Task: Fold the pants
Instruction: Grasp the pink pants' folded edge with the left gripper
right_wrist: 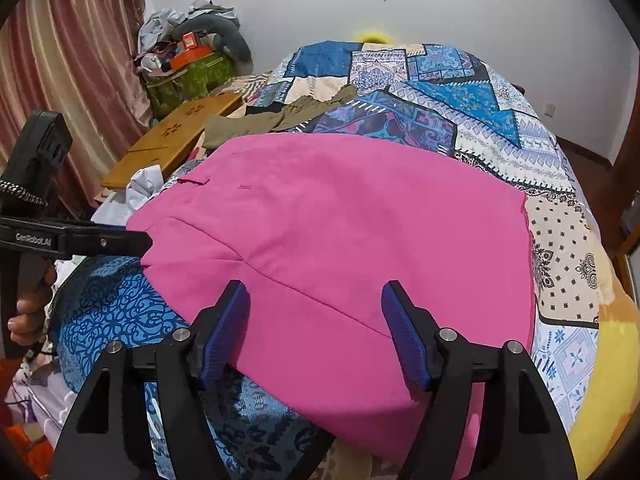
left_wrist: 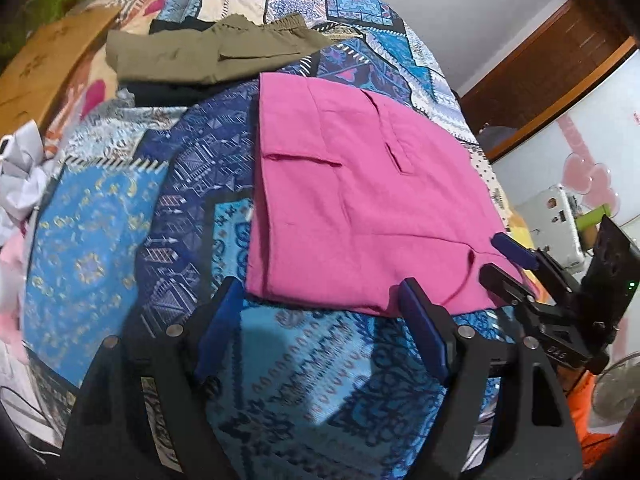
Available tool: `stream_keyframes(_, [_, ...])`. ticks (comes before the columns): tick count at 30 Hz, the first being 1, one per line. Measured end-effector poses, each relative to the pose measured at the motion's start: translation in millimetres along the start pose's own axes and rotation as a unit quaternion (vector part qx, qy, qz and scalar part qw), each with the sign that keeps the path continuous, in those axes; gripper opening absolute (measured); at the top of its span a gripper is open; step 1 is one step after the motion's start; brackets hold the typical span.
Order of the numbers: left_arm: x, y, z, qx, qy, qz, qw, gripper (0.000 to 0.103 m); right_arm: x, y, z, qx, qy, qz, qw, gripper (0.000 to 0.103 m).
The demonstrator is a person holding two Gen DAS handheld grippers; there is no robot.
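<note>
- The left gripper (left_wrist: 320,304) is open, its 2 blue pads (left_wrist: 219,328) spread wide with nothing between them, hanging over the quilt (left_wrist: 96,232) just short of the near edge of the pink pants (left_wrist: 360,200).
- The right gripper (right_wrist: 316,300) is open too; its pads (right_wrist: 404,336) stand apart above the pink cloth, and whether they touch it I cannot tell.
- In the left view the right gripper sits at the pants' right corner.
- In the right view the left gripper reaches the pants' left edge, with a hand (right_wrist: 30,308) on its handle.
- The pants lie folded into a flat block on the patchwork quilt, pocket slits facing up.
- Beyond them lie olive pants (left_wrist: 200,52), also folded.
- A wooden board (right_wrist: 176,136) rests at the bed's left side, near a heap of clothes (right_wrist: 192,44) by the curtain (right_wrist: 72,48).
</note>
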State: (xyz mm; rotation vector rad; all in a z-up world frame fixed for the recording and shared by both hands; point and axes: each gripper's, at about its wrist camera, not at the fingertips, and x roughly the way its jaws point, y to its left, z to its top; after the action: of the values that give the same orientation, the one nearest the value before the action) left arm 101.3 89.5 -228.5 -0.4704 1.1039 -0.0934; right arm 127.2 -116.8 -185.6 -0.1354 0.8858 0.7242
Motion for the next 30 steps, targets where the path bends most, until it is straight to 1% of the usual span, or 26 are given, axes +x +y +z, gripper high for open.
stream_keyframes(4, [3, 3, 1, -0.022, 0.004, -0.016, 0.9996, 0.080, 0, 0, 0, 0.003, -0.002, 0.004, 1.000, 0.067])
stream_keyframes(6, [5, 8, 6, -0.043, 0.008, -0.035, 0.9984, 0.081, 0, 0, 0, 0.004, -0.003, 0.006, 1.000, 0.067])
stream_keyframes(9, [8, 10, 13, -0.059, 0.010, -0.045, 0.9972, 0.080, 0, -1, -1, 0.006, -0.006, 0.009, 1.000, 0.067])
stream_keyframes(10, [8, 8, 15, -0.059, 0.010, -0.042, 0.9973, 0.077, 0, -1, -1, 0.007, -0.006, 0.010, 1.000, 0.067])
stream_keyframes(11, [8, 6, 16, -0.057, 0.008, -0.039, 0.9975, 0.067, 0, -1, -1, 0.008, -0.007, 0.011, 1.000, 0.067])
stream_keyframes(12, [8, 3, 18, -0.054, 0.007, -0.034, 0.9979, 0.062, 0, -1, -1, 0.009, -0.007, 0.011, 1.000, 0.067])
stream_keyframes(14, [8, 1, 22, -0.054, 0.006, -0.037, 0.9978, 0.039, 0, -1, -1, 0.009, -0.007, 0.012, 1.000, 0.067])
stream_keyframes(16, [6, -1, 26, -0.057, 0.000, -0.038, 0.9977, 0.033, 0, -1, -1, 0.008, -0.008, 0.014, 1.000, 0.067])
stream_keyframes(19, [-2, -14, 29, -0.028, -0.031, -0.001, 0.9991, 0.028, -1, -1, -1, 0.008, -0.009, 0.016, 1.000, 0.067])
stream_keyframes(22, [-15, -36, 31, 0.018, -0.067, 0.043, 0.9967, 0.025, -2, -2, -2, 0.009, -0.009, 0.016, 1.000, 0.067])
stream_keyframes(25, [-30, -52, 31, 0.061, -0.104, 0.086, 0.9890, 0.022, -6, -7, -4, 0.020, -0.010, 0.016, 1.000, 0.067])
stream_keyframes(30, [-56, -59, 31, 0.095, -0.149, 0.142, 0.9739, 0.019, -16, -25, -10, 0.050, -0.017, 0.012, 0.999, 0.067])
